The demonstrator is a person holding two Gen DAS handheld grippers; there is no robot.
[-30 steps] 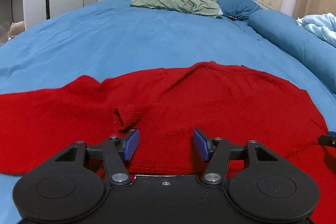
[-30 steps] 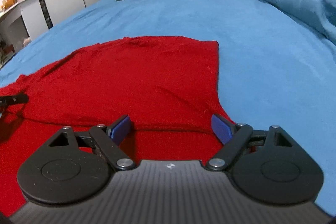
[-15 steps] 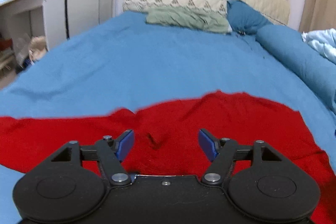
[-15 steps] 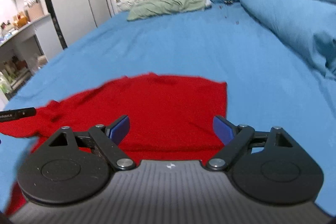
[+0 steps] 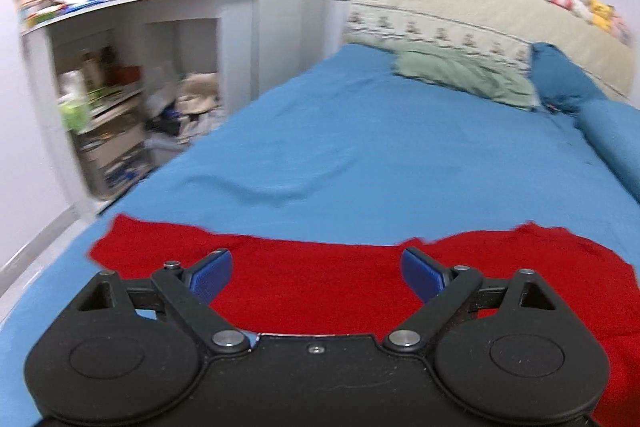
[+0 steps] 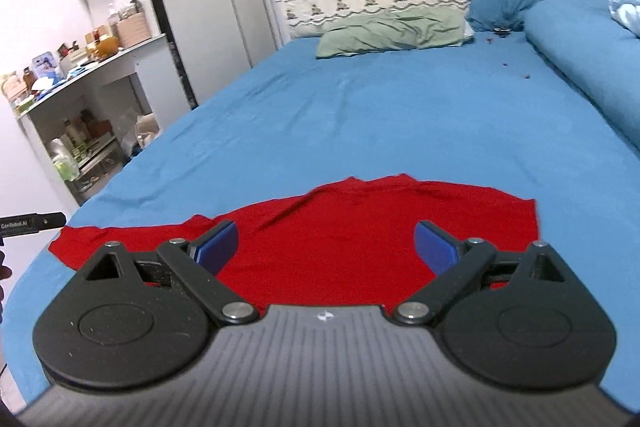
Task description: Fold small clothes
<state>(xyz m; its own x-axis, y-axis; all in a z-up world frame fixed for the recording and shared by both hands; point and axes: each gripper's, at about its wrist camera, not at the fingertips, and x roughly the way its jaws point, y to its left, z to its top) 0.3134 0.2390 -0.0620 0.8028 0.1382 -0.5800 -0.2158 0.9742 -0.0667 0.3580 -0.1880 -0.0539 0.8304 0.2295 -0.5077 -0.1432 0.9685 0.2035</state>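
A red knit garment (image 5: 320, 279) lies spread flat on the blue bedsheet (image 5: 380, 163) near the bed's front edge. It also shows in the right wrist view (image 6: 360, 227). My left gripper (image 5: 316, 273) is open and empty, held above the garment's left part. My right gripper (image 6: 326, 247) is open and empty, held above the garment's right part. A tip of the left gripper (image 6: 32, 223) shows at the left edge of the right wrist view.
A green pillow (image 5: 464, 77), a dark blue pillow (image 5: 560, 79) and a rolled blue duvet (image 6: 580, 47) lie at the bed's far end and right side. A cluttered white shelf unit (image 5: 108, 99) stands left of the bed.
Both grippers have risen and pulled back from the garment, so more of the bed and room shows. The left gripper has swung to the left. Both stayed open.
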